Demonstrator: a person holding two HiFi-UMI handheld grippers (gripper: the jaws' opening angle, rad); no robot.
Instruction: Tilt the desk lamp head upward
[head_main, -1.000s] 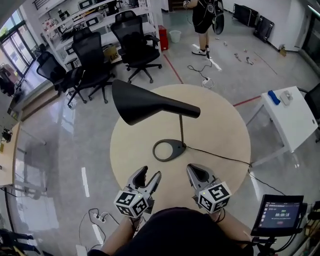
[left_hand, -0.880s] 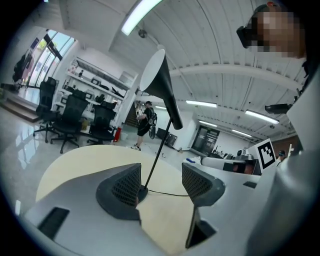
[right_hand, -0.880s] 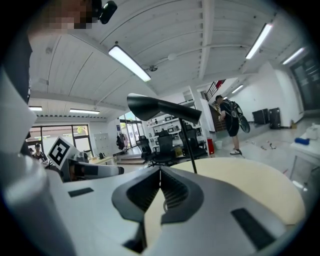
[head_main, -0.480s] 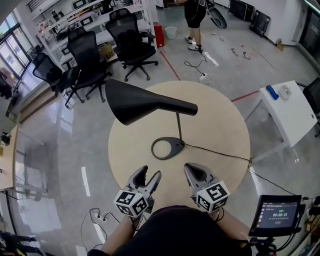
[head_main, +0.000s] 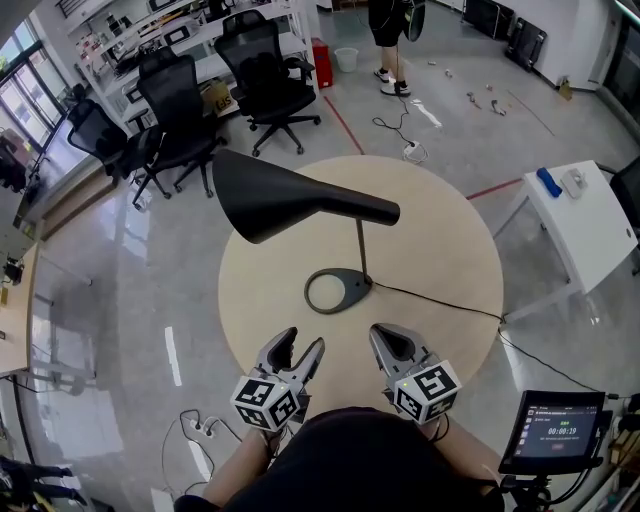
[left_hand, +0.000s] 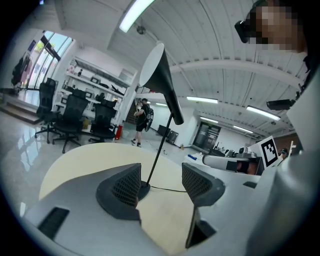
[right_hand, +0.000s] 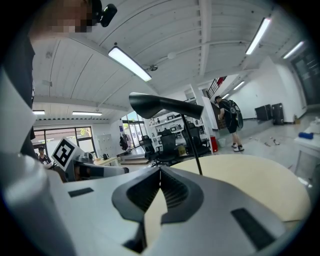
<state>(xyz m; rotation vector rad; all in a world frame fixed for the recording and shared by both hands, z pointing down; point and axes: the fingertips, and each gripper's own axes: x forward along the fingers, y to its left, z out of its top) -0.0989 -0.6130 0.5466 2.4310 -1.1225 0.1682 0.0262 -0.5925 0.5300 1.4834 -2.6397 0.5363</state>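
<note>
Far right of the desk lamp (head_main: 300, 205), tablet (head_main: 560, 430) reads 00:00:19.

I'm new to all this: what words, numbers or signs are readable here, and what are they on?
"00:00:19": tablet screen, lower right of the head view.
Small line above that timer: too small to read.
Left cube and right cube: black-and-white square patterns, no words.
Nothing else legible.
</note>
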